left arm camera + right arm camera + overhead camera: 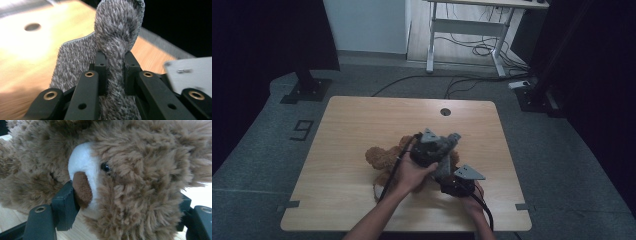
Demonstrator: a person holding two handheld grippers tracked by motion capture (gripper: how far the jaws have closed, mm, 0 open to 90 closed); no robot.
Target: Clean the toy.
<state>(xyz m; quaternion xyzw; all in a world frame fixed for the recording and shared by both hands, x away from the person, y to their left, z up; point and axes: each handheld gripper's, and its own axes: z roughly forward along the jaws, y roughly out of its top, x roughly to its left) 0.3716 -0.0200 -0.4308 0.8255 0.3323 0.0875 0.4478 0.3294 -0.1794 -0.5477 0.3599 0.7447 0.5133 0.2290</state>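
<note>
A brown teddy bear (379,159) lies on the wooden table (347,125). My right gripper (125,205) is shut on the bear's head (135,167), one jaw by the brown nose (82,188) and the other against the far cheek. My left gripper (115,62) is shut on a fuzzy grey knitted cloth (117,30), which stands up between the jaws above the table. In the high view the left gripper (432,149) holds the grey cloth (449,144) just over the bear, with the right gripper (451,181) close beside it, lower right.
A round cable hole (445,111) sits near the table's far edge. The right gripper's grey plate (190,72) shows close by in the left gripper view. Dark stands, a white desk frame (472,30) and floor cables lie beyond the table.
</note>
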